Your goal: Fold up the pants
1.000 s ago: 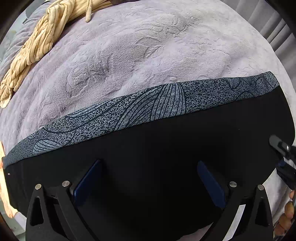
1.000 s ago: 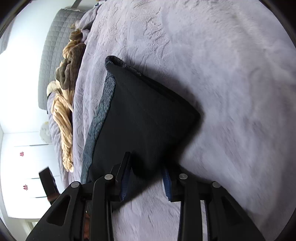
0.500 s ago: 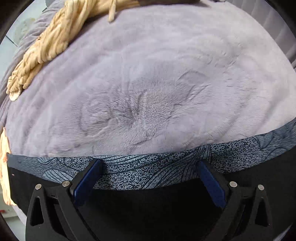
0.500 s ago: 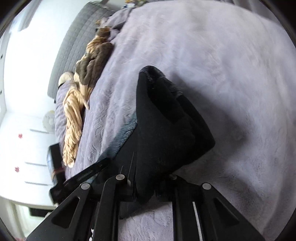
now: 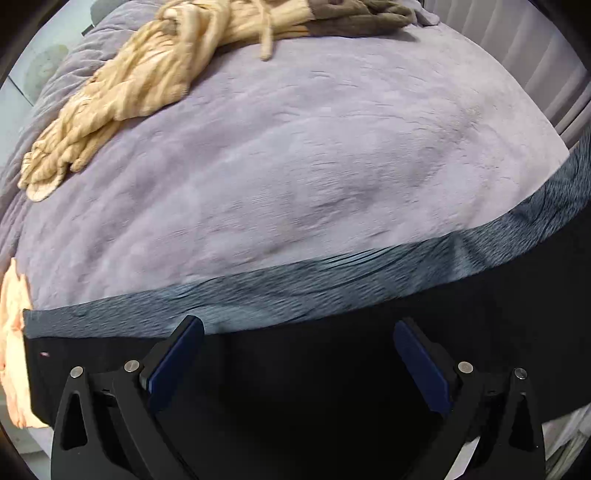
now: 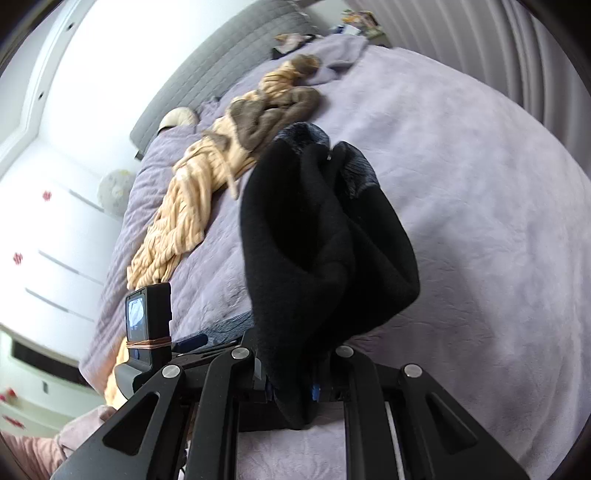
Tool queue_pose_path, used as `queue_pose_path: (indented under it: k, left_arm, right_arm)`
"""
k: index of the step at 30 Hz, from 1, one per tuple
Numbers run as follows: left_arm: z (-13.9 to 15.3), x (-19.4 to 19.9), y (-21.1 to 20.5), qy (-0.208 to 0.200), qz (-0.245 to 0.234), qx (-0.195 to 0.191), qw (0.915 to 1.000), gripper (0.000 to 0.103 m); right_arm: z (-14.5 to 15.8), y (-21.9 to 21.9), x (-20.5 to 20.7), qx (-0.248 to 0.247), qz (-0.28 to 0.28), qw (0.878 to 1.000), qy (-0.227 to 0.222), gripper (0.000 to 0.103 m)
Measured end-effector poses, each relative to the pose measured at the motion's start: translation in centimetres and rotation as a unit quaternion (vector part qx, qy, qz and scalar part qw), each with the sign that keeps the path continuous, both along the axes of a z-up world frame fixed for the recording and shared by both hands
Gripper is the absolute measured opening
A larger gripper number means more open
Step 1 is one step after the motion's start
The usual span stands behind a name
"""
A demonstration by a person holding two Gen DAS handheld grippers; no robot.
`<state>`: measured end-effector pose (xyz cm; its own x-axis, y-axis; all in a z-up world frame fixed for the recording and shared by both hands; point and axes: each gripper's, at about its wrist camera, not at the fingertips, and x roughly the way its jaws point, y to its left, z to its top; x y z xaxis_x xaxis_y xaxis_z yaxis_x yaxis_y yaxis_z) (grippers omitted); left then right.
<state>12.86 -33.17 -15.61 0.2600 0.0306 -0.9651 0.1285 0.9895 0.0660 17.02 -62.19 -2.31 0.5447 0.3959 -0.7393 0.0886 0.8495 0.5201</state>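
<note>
Black pants point(image 5: 517, 295) with a grey patterned waistband point(image 5: 332, 280) lie across a lilac fleece bed cover. My left gripper point(image 5: 299, 354) hovers over the black cloth just short of the waistband. Its blue pads point(image 5: 173, 362) stand wide apart, open, with nothing pinched. In the right wrist view my right gripper point(image 6: 291, 391) is shut on one end of the pants point(image 6: 325, 251). That end hangs bunched and lifted off the bed, with a bit of waistband showing at its top. The left gripper's body point(image 6: 147, 325) shows at the lower left of that view.
A beige striped garment point(image 5: 122, 99) and a brown one point(image 5: 354, 18) lie heaped along the far side of the bed cover point(image 5: 295, 166). A peach cloth point(image 5: 13, 332) sits at the left edge. A grey headboard point(image 6: 221, 74), white drawers point(image 6: 44, 240) and curtains point(image 6: 480, 44) surround the bed.
My right gripper closed on the end of the pants and raised it off the bed while rolling. My left gripper slid toward the waistband, so more bare bed cover shows ahead.
</note>
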Motion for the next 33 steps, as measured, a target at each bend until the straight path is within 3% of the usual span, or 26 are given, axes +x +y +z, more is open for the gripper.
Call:
queue_pose_path:
  k: [4, 7, 14, 16, 18, 21, 24, 25, 27, 29, 31, 33]
  left_arm:
    - [0.6, -1.2, 4.9, -0.002, 0.017, 0.001, 0.9999, 0.103]
    - [0.4, -2.6, 7.4, -0.001, 0.043, 0.009, 0.999, 0.103]
    - [-0.8, -4.4, 15.5, 0.015, 0.098, 0.015, 0.995, 0.103]
    - [-0.8, -4.9, 16.9, 0.017, 0.101, 0.012, 0.9947, 0.103]
    - [-0.7, -5.3, 17.7, 0.018, 0.099, 0.006, 0.9949, 0.103]
    - [-0.2, -5.7, 18.3, 0.018, 0.088, -0.014, 0.9959, 0.103]
    - [0.7, -6.2, 18.0, 0.025, 0.072, -0.052, 0.9957, 0.103]
    - [0.8, -5.9, 18.2, 0.03, 0.06, -0.079, 0.9946, 0.103]
    - [1.3, -6.0, 17.1, 0.046, 0.032, -0.134, 0.9893, 0.103]
    - [1.2, -6.0, 15.4, 0.076, -0.004, -0.182, 0.9805, 0.103]
    - [0.4, -6.1, 13.7, 0.106, -0.027, -0.2, 0.9736, 0.103]
    - [-1.0, -6.1, 12.6, 0.128, -0.034, -0.213, 0.9681, 0.103]
  right_arm:
    - [1.1, 5.3, 0.2, -0.045, 0.04, 0.998, -0.013, 0.015]
    - [0.3, 10.5, 0.5, -0.066, 0.081, 0.995, -0.007, 0.016]
    - [-7.1, 22.8, 0.0, -0.122, 0.163, 0.976, 0.072, 0.023]
    - [-9.2, 25.2, -0.5, -0.167, 0.172, 0.967, 0.09, 0.025]
    - [-10.1, 27.6, -1.7, -0.246, 0.184, 0.948, 0.087, 0.027]
    - [-9.4, 30.6, -2.8, -0.328, 0.234, 0.914, 0.055, 0.049]
    - [-7.6, 32.9, -5.1, -0.346, 0.295, 0.89, 0.021, 0.052]
    - [-7.0, 33.1, -5.9, -0.343, 0.306, 0.888, 0.012, 0.052]
    - [-5.6, 31.8, -6.3, -0.295, 0.303, 0.906, 0.008, 0.052]
    - [-4.8, 29.4, -5.6, -0.235, 0.26, 0.936, 0.028, 0.052]
    - [-4.6, 25.9, -4.4, -0.172, 0.199, 0.963, 0.056, 0.052]
    - [-5.1, 21.8, -3.0, -0.119, 0.14, 0.979, 0.086, 0.052]
